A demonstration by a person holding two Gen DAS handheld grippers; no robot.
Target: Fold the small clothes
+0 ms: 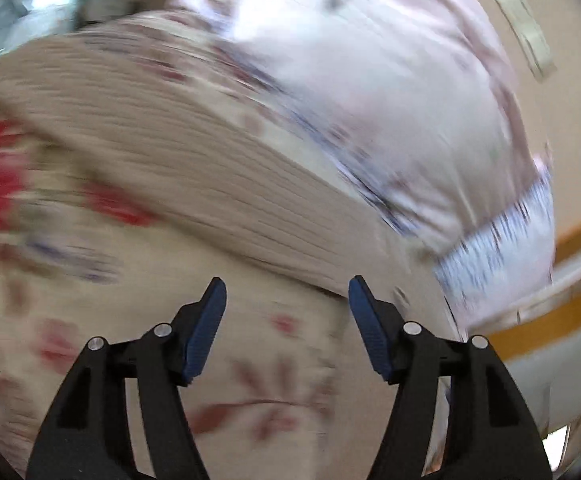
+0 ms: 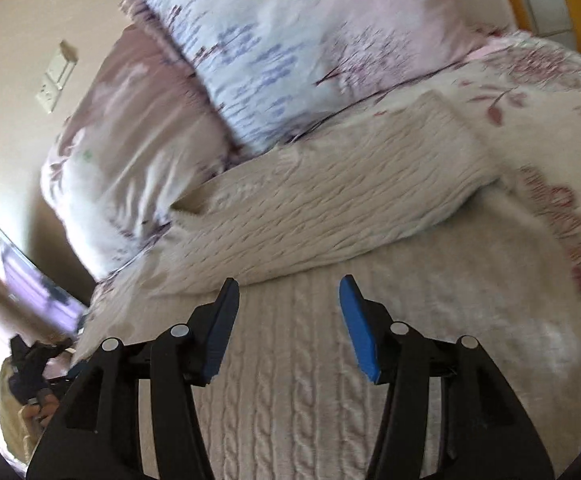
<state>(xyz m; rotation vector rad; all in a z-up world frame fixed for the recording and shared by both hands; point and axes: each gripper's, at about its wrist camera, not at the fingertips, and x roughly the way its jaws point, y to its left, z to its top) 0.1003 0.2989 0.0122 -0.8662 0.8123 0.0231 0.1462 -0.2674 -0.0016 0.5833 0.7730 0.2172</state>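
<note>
A cream cable-knit sweater point(image 2: 290, 360) lies on a floral bedsheet point(image 2: 550, 120), with one part folded across point(image 2: 330, 208). My right gripper point(image 2: 288, 288) is open and empty, just above the knit near the fold's edge. In the blurred left wrist view the same knit point(image 1: 162, 128) stretches across the picture. My left gripper point(image 1: 286, 292) is open and empty over the floral sheet point(image 1: 282, 380), close to the sweater's edge.
Two pillows lie at the head of the bed: a pink and blue one point(image 2: 310, 40) and a mauve and white one point(image 2: 130, 128). A wall switch plate point(image 2: 56, 80) is behind them. The bed's orange-trimmed frame point(image 1: 550, 320) is at the right.
</note>
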